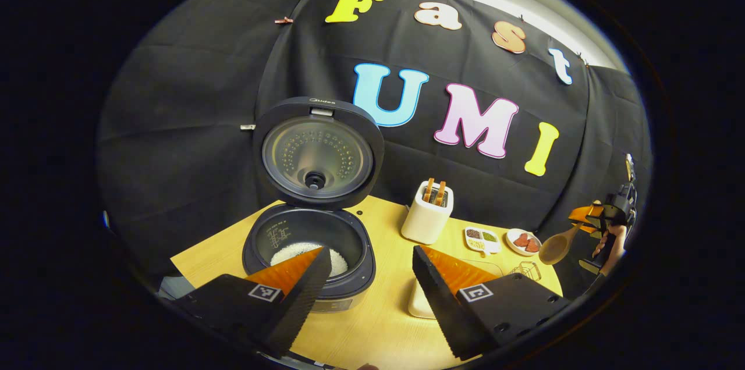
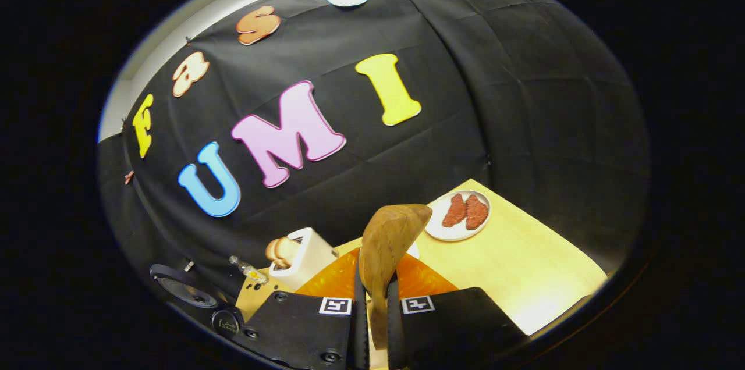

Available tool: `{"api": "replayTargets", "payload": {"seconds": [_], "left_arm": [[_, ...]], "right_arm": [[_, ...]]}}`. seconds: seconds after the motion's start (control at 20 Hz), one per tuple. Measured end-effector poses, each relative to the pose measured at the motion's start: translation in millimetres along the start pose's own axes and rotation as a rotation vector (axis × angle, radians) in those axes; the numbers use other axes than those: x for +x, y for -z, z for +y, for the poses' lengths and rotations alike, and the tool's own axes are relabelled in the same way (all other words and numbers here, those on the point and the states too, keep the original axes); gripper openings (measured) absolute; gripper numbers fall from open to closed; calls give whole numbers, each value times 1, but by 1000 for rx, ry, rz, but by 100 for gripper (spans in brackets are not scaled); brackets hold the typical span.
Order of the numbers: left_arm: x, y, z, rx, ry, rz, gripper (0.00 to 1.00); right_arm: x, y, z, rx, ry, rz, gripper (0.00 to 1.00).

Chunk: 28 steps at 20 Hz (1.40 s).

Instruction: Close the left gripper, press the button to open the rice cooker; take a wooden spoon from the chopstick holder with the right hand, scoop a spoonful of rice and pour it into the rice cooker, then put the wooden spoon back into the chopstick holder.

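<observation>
The dark rice cooker (image 1: 317, 277) stands open with its lid (image 1: 317, 155) raised, and white rice (image 1: 291, 252) lies in the pot. My left gripper (image 1: 369, 259) hangs open just in front of it, nothing between its fingers. Far to the right, my right gripper (image 1: 605, 216) holds the wooden spoon (image 1: 556, 245) above the table's end. In the right gripper view, that gripper (image 2: 377, 291) is shut on the spoon's handle and the spoon's bowl (image 2: 390, 236) stands up ahead. Whether the bowl carries rice I cannot tell.
A white box (image 1: 428, 216) with brown pieces sticking out of its top stands mid-table, also in the right gripper view (image 2: 302, 265). A small divided dish (image 1: 482, 239), a plate of red slices (image 1: 522, 241) (image 2: 460, 216) and a wire stand (image 1: 527, 270) sit toward the right. A cream container (image 1: 418, 303) lies behind my left gripper's right finger.
</observation>
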<state>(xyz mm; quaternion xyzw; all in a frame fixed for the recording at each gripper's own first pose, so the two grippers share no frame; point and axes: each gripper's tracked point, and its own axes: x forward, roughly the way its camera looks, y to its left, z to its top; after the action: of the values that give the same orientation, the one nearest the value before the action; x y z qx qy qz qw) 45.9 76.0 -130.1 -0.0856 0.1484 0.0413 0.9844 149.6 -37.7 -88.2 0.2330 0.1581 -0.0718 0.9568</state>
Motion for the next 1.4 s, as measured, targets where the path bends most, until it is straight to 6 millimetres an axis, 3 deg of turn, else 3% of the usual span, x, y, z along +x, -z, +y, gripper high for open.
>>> {"api": "replayTargets", "payload": {"seconds": [0.25,0.4,0.55,0.75,1.0,1.1,1.15,1.2,1.35,1.4], "left_arm": [[3,-2,-23,1,-71,11,95],[12,-18,-38,-1,-78,-13,95],[21,-37,-47,29,-86,-41,95],[18,-56,-51,29,-102,-91,95],[9,-73,-29,16,-151,-138,95],[5,-87,-14,20,-173,-172,95],[5,-96,-6,27,-185,-192,95],[2,-108,2,41,-197,-220,95],[-4,-147,14,123,-214,-322,95],[-7,-163,13,166,-211,-366,95]], "right_arm": [[40,23,-60,32,77,51,17],[59,48,-79,67,92,97,17],[75,71,-82,77,80,141,17],[84,93,-84,28,89,177,17],[78,104,-84,29,90,210,20],[72,94,-82,28,89,185,24],[68,87,-80,29,85,164,30],[62,83,-76,36,75,154,30],[46,73,-72,33,64,156,100],[38,65,-76,16,72,141,98]]}}
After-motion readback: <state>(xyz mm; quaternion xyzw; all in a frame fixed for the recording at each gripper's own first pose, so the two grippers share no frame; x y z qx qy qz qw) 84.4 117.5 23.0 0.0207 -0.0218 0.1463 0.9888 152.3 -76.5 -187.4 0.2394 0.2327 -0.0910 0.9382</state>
